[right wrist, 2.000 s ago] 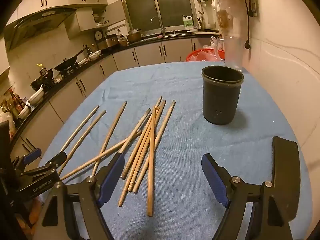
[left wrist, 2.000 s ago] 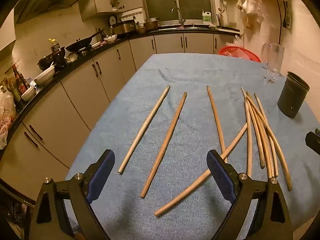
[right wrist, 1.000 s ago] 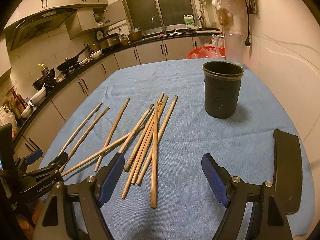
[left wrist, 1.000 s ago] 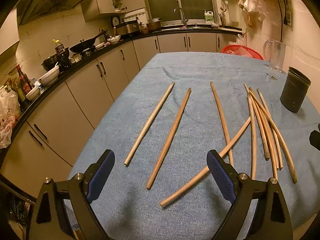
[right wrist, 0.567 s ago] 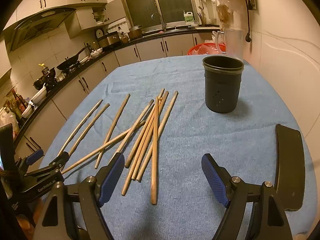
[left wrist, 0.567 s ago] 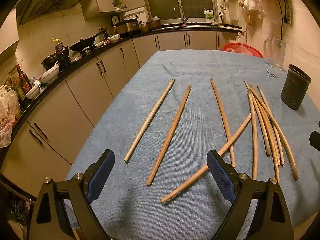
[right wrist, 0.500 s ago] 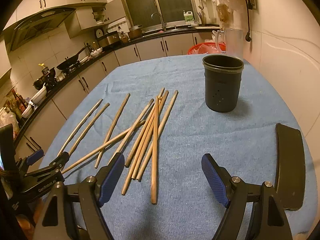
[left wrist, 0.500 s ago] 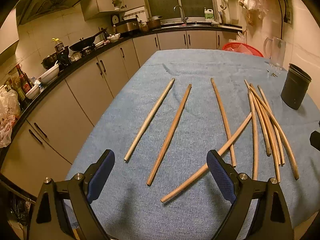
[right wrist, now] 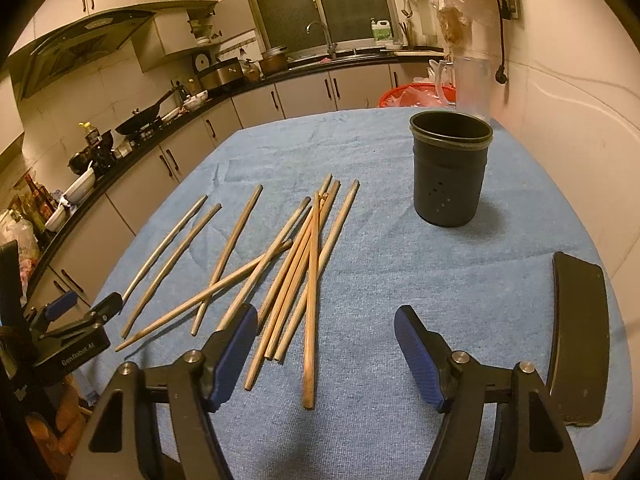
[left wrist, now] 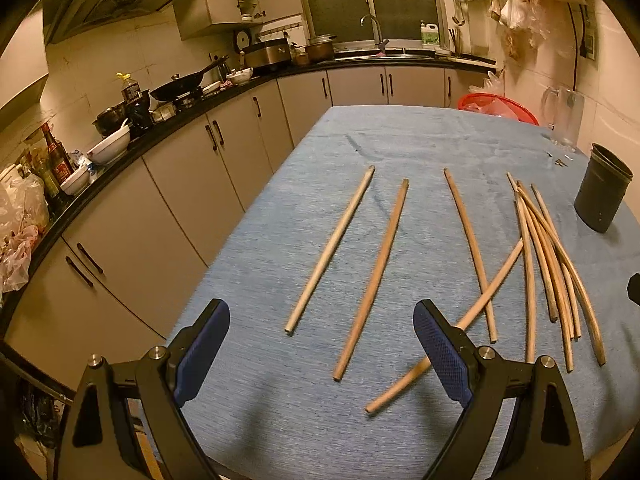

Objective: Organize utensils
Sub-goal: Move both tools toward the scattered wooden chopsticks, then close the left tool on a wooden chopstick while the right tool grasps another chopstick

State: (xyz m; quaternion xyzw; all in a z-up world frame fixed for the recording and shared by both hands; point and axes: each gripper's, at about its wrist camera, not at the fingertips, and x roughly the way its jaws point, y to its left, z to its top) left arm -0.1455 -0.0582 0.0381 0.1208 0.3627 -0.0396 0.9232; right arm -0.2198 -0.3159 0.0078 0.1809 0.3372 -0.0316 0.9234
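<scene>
Left wrist view
Surroundings: a kitchen counter (left wrist: 168,120) with a wok, bowls and bottles runs along the left; a red basket (left wrist: 498,106) and a glass mug (left wrist: 562,118) stand at the table's far right.
Obstacles: a black holder cup (left wrist: 603,194) stands upright at the right edge, apart from the sticks.
Chopsticks: wooden chopsticks (left wrist: 374,276) lie on the blue tablecloth (left wrist: 400,136); three lie singly to the left and middle, one slants across another, and a crossed bundle sits to the right.
Left gripper: the left gripper (left wrist: 320,354) is released, its blue pads wide apart with nothing between them; the near end of the slanting stick passes behind its right finger.
Free room: bare cloth lies beyond the sticks up to the far edge; the left table edge drops off toward the cabinets.

Right wrist view
Surroundings: a flat black object (right wrist: 578,328) lies on the cloth at the near right; the wall is close on the right.
Chopsticks: pale, long and thin, the bundle fans out ahead and left of the right gripper (right wrist: 322,354).
Right gripper: its jaws have just been closing a little yet stand wide, gripping nothing; one stick's near end lies on the cloth between the fingers.
Holder: dark, round, open-topped, with small holes in its side, right of the bundle and apart from it.
Free room: open cloth lies between bundle and cup.
</scene>
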